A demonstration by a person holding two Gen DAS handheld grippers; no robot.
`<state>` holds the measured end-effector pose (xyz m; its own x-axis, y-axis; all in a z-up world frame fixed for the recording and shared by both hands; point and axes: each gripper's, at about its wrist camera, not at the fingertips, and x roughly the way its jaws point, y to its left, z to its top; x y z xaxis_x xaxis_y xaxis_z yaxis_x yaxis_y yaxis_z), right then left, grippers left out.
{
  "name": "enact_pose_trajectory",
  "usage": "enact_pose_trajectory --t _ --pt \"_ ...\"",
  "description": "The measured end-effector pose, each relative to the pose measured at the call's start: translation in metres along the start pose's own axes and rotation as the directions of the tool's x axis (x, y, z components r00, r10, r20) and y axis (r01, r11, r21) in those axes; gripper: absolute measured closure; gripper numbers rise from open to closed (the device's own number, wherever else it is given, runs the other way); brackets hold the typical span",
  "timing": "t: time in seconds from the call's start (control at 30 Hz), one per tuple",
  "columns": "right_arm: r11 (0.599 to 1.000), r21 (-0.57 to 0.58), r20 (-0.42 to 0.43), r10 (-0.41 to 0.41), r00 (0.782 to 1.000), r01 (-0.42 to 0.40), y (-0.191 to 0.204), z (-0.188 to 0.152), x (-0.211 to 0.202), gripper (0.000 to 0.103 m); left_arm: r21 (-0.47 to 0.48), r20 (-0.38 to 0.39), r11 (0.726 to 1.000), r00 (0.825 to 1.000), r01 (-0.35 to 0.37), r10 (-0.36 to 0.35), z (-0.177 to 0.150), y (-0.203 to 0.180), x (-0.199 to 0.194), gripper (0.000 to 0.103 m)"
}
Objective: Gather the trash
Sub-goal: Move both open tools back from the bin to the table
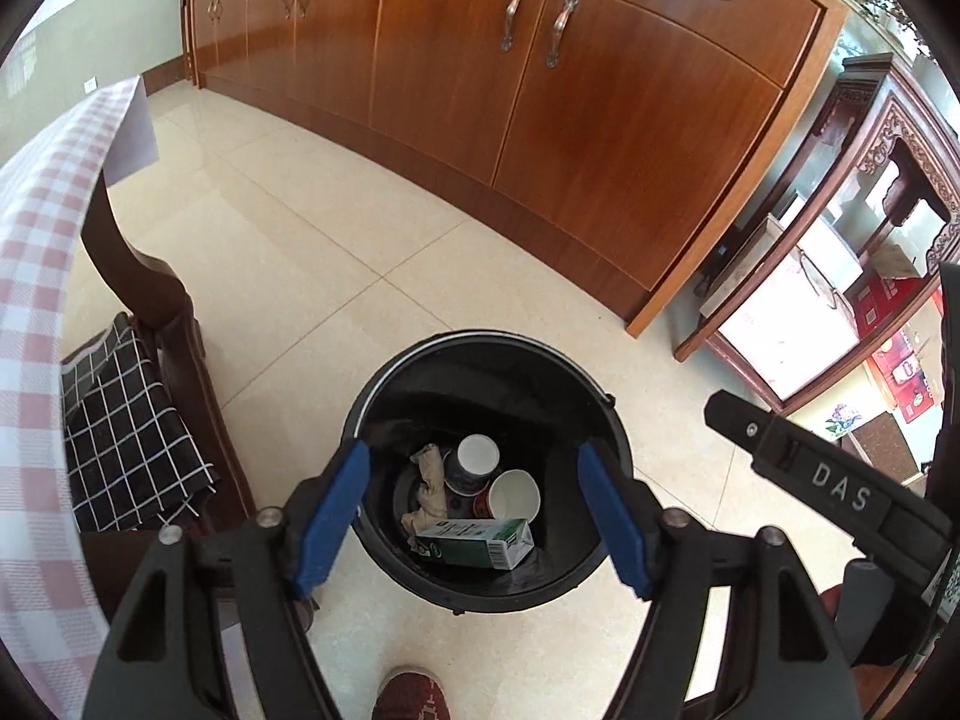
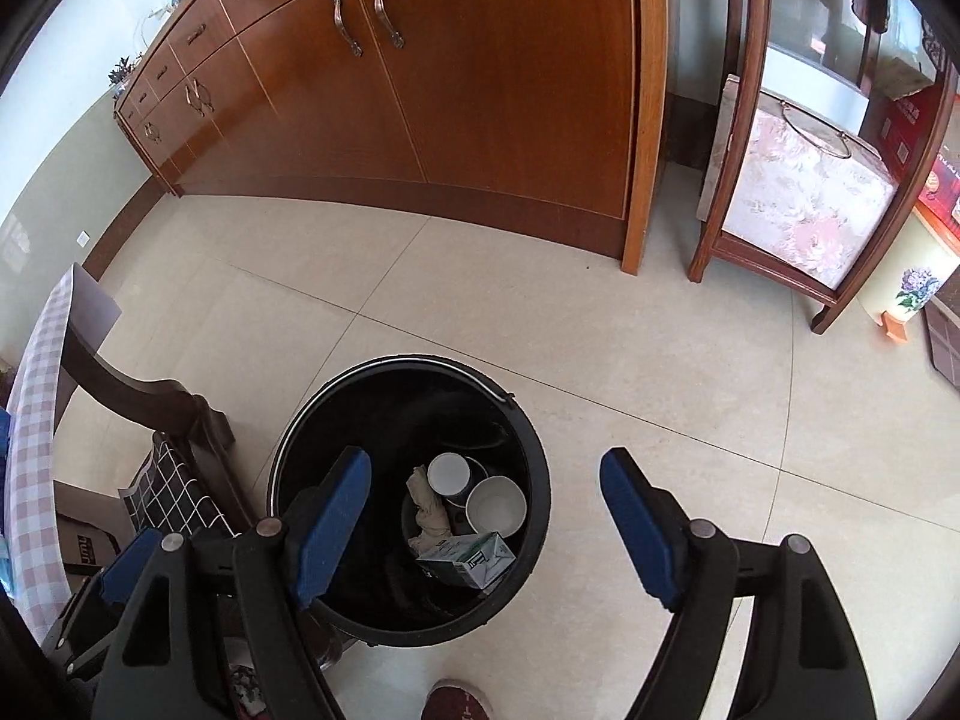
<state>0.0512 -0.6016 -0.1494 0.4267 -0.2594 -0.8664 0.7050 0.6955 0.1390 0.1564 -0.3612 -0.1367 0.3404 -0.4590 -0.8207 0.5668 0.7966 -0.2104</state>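
**Both grippers empty over bin — clear out clean, go for next item**

Landmark = black bin (image 1: pixel 489 468) on tile floor (image 1: pixel 336 264).

- L gripper (image 1: pixel 474 510): jaws wide apart, nothing betw pads, hanging directly above bin mouth.
- R gripper (image 2: pixel 486 516): also wide open, empty; its left finger over bin, right finger (image 2: pixel 636 516) out past bin's rim over bare floor.
- Trash in bin bottom: green/white carton (image 1: pixel 477 543) nearest cam, two paper cups (image 1: pixel 498 474) behind it, crumpled brown paper (image 1: pixel 429 486) on the left. All well below rim.
- Chair w/ checked cushion (image 1: pixel 129 438) just left of bin; table w/ pink check cloth (image 1: pixel 42 276) further left. Wooden cabinet (image 1: pixel 540 102) beyond bin.

Judgement: drop looks done, nothing hanging on rim. Do it well: lift straight up before swinging, keep jaws open, mind chair leg close to bin. No loose trash seen on floor near bin, so next pick prob on table side; can't see tabletop from here.
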Motion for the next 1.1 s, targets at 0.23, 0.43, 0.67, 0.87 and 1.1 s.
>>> enact_pose_trajectory --t 0.23,0.43,0.67,0.87,1.1 --pt "1.000 0.001 0.053 0.007 0.999 -0.007 -0.004 -0.003 -0.042 0.022 0.021 0.069 1.000 0.998 0.013 -0.014 0.004 -0.006 -0.043 0.029" --pt "0.999 0.006 0.103 0.046 0.994 -0.047 0.003 -0.004 -0.078 0.022 0.003 0.135 1.000 0.991 -0.022 0.021 0.006 0.003 -0.085 0.029" --pt "0.991 -0.089 0.158 0.115 0.981 -0.102 0.046 -0.008 -0.116 0.022 -0.054 0.215 0.992 0.969 -0.112 0.121 0.006 0.033 -0.130 0.029" --pt "0.970 -0.197 0.194 0.180 0.964 -0.141 0.096 -0.019 -0.145 0.022 -0.123 0.266 0.978 0.944 -0.168 0.195 0.005 0.071 -0.163 0.029" --pt "0.926 -0.323 0.191 0.266 0.945 -0.196 0.158 -0.035 -0.166 0.022 -0.198 0.294 0.954 0.915 -0.225 0.277 0.000 0.118 -0.195 0.029"
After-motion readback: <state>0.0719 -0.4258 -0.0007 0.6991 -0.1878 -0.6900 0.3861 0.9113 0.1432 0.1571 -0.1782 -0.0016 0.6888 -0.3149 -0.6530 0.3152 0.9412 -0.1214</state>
